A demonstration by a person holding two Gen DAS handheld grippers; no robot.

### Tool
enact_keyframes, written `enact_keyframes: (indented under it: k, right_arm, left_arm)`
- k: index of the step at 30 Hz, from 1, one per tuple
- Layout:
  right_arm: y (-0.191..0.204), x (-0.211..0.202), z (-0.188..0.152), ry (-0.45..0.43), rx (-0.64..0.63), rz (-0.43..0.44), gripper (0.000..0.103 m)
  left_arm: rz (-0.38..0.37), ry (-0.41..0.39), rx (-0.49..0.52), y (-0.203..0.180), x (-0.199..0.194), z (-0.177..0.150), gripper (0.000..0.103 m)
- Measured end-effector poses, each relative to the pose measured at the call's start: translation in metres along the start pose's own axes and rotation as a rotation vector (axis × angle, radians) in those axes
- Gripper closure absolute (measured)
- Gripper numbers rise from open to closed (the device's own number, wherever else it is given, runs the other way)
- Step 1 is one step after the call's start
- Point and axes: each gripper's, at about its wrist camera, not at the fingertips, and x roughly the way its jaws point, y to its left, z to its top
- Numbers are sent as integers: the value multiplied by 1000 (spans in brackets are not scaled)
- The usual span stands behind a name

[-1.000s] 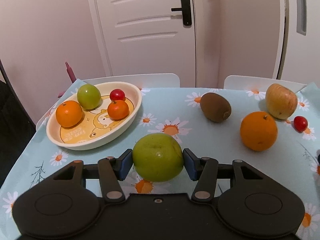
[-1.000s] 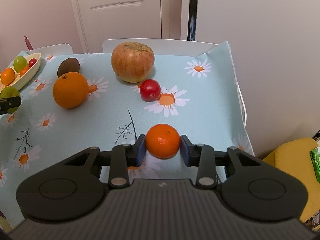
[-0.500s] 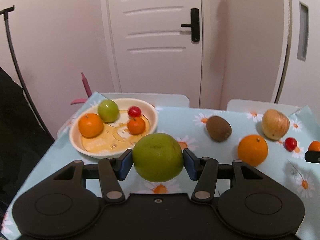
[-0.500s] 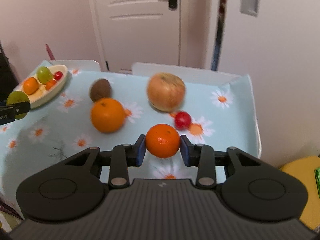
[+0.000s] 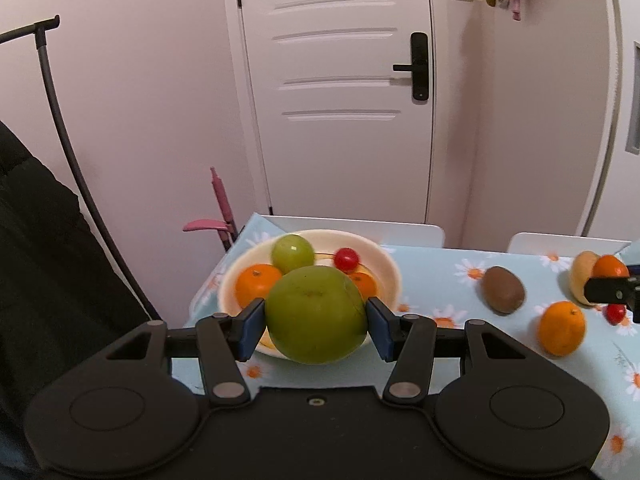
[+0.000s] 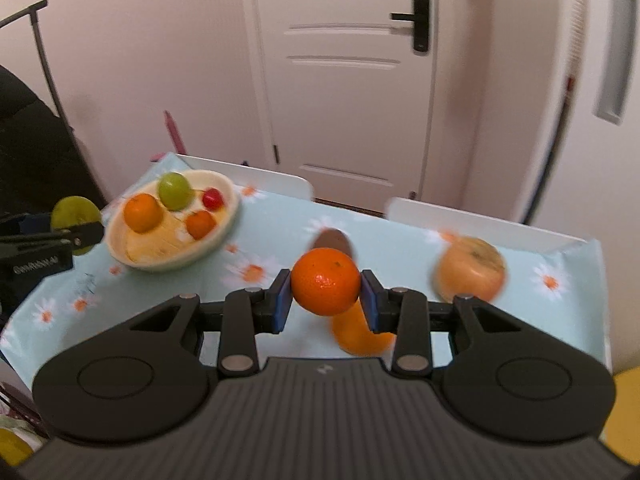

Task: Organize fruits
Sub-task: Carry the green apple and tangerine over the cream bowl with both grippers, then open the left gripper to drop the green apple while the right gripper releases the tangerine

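Now your table [image 5: 440,276] wears a smooth pale-blue cloth printed with daisies, and the oval cream bowl [image 5: 390,270] sits toward its ten o'clock corner. Inside that glossy bowl lie a round mandarin [image 5: 256,284], a smooth green fruit [image 5: 292,252], a small orange one and a shiny red cherry tomato [image 5: 346,259].

Your left gripper [image 5: 316,324] is clenched on a big, matte green apple [image 5: 315,314], its blue pads pressed to both sides, held up in front of the bowl's near rim.

At two o'clock of the table a rounded yellow-red apple [image 6: 470,270] rests on the cloth, blurred. A dimpled orange [image 5: 561,328] lies near a fuzzy brown oval kiwi [image 5: 503,290].

Your right gripper [image 6: 325,294] grips a small, pebbled tangerine [image 6: 325,287] between its pads, above the middle of the table.
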Motion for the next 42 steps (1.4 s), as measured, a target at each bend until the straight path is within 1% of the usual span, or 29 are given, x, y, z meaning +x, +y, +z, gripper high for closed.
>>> enact_keyframes:
  k: [4, 10, 17, 24, 31, 34, 35, 37, 38, 39, 42]
  right_arm:
    - [30, 17, 15, 5, -7, 30, 52]
    - [67, 49, 31, 20, 2, 52, 52]
    - [97, 83, 39, 48, 15, 43, 52]
    - [114, 104, 38, 77, 36, 18, 52]
    - [120, 114, 36, 98, 42, 10, 52]
    - [121, 117, 37, 101, 35, 13, 52]
    - [120, 117, 38, 102, 33, 15, 52]
    - [119, 118, 39, 103, 28, 23, 52]
    - [118, 118, 40, 103, 24, 28, 52]
    - [118, 117, 40, 103, 19, 34, 52]
    - [116, 117, 43, 108, -4, 56, 52]
  left_arm:
    - [-9, 9, 20, 21, 14, 5, 45]
    - [-50, 22, 71, 43, 44, 9, 45]
    - [-113, 46, 152, 51, 82, 4, 45]
    - [-167, 81, 223, 50, 109, -10, 45]
    - [-180, 103, 254, 47, 120, -16, 45]
    - [-186, 119, 250, 46, 122, -17, 44]
    - [-188, 118, 244, 46, 122, -18, 41]
    - [-186, 94, 240, 46, 117, -16, 11]
    - [-183, 80, 234, 47, 113, -15, 7]
    - [-181, 71, 226, 47, 110, -14, 6]
    - [-167, 83, 204, 48, 103, -13, 6]
